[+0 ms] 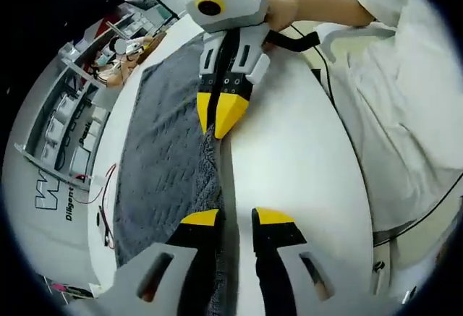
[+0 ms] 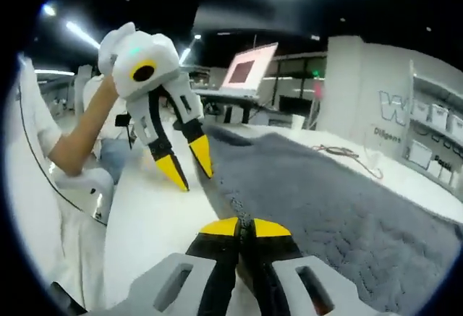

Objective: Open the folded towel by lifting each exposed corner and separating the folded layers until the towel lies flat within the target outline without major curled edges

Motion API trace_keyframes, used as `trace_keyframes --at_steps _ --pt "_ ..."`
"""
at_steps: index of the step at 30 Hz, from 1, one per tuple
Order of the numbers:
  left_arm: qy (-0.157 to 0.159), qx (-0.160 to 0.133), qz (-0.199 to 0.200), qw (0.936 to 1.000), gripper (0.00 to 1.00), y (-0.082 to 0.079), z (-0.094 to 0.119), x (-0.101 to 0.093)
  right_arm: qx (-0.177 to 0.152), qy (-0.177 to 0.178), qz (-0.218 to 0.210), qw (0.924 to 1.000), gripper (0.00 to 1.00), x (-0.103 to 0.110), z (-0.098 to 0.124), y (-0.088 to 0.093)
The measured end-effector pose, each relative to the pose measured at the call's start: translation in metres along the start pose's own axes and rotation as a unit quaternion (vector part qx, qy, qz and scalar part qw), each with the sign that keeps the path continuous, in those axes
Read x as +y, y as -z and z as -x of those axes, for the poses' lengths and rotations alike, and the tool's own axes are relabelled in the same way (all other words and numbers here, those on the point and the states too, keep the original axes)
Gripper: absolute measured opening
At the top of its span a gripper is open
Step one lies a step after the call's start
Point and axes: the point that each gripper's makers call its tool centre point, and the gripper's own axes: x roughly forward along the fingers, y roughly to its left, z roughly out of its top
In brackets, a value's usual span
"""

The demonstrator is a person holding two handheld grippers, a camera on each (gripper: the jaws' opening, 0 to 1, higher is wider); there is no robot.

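Observation:
A grey towel [image 1: 166, 157] lies spread along the white table [image 1: 304, 164], its long right edge slightly raised. In the left gripper view my right gripper [image 1: 218, 128] comes down from above, shut on that edge. My left gripper [image 1: 236, 218] stands open at the same edge nearer the camera, one finger over the cloth and the other over bare table. In the right gripper view my right gripper [image 2: 244, 225] pinches the towel [image 2: 325, 193] edge between closed tips. My left gripper [image 2: 194, 178] hangs open just above the table beside the towel's edge, held by a hand.
A person in white stands along the table's right side [image 1: 405, 106]. Shelves with white bins [image 1: 65, 128] line the left. A red wire [image 1: 105, 193] lies off the towel's left side. A laptop [image 2: 249, 66] stands at the far end of the table.

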Motion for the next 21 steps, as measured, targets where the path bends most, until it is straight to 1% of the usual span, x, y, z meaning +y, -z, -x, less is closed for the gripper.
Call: trace_keyframes --at_steps 1,2,3,4,6,8,9,10,11,12,13,17,18,19,20,21 --pt "-0.016 0.026 0.016 0.9994 0.15 0.007 0.0 0.004 0.003 -0.006 -0.013 0.9999 0.0 -0.001 -0.002 0.001" --pt "-0.038 0.043 0.018 0.9982 0.16 0.009 0.0 0.01 0.002 -0.007 -0.017 0.9998 0.0 -0.001 -0.002 0.001" --pt "-0.039 0.038 0.013 0.9984 0.18 0.007 -0.001 0.01 0.002 -0.009 -0.025 0.9996 0.0 -0.003 -0.003 0.0" --pt "-0.043 0.034 0.018 0.9983 0.18 0.005 -0.001 0.01 0.002 -0.013 -0.038 0.9992 0.0 -0.003 -0.004 -0.002" --pt "-0.054 0.033 0.022 0.9977 0.2 0.006 -0.001 0.012 -0.008 -0.026 -0.054 0.9982 0.0 0.001 -0.005 -0.008" --pt "-0.082 0.034 0.026 0.9957 0.24 0.008 0.0 0.02 -0.028 -0.039 -0.057 0.9972 0.0 0.003 -0.004 -0.017" --pt "-0.104 0.036 0.037 0.9933 0.26 0.011 -0.001 0.027 -0.045 -0.048 -0.059 0.9961 0.0 0.001 -0.005 -0.023" --pt "-0.117 0.032 0.039 0.9918 0.27 0.007 0.001 0.027 -0.059 -0.063 -0.075 0.9935 0.0 0.002 -0.004 -0.029" --pt "-0.13 0.026 0.043 0.9903 0.27 0.006 -0.001 0.03 -0.057 -0.068 -0.08 0.9929 0.0 0.003 -0.003 -0.028" --pt "-0.145 0.015 0.046 0.9882 0.26 0.007 -0.004 0.04 -0.049 -0.073 -0.093 0.9918 0.0 0.002 -0.004 -0.027" --pt "-0.157 0.014 0.049 0.9863 0.25 0.01 -0.006 0.046 -0.048 -0.075 -0.096 0.9915 0.0 0.0 -0.005 -0.028" --pt "-0.168 0.015 0.047 0.9845 0.23 0.012 -0.004 0.048 -0.049 -0.076 -0.098 0.9911 0.0 -0.002 -0.005 -0.029" --pt "-0.201 0.022 0.04 0.9785 0.23 0.021 0.001 0.056 -0.059 -0.092 -0.12 0.9868 0.0 -0.002 -0.004 -0.036" --pt "-0.227 0.032 0.036 0.9726 0.22 0.034 0.007 0.066 -0.063 -0.109 -0.129 0.9836 0.0 -0.005 -0.006 -0.039" --pt "-0.239 0.04 0.031 0.9697 0.21 0.044 0.01 0.072 -0.068 -0.11 -0.128 0.9833 0.0 -0.01 -0.007 -0.04" --pt "-0.248 0.041 0.018 0.9676 0.21 0.047 0.012 0.076 -0.071 -0.108 -0.128 0.9832 0.0 -0.014 -0.008 -0.042"
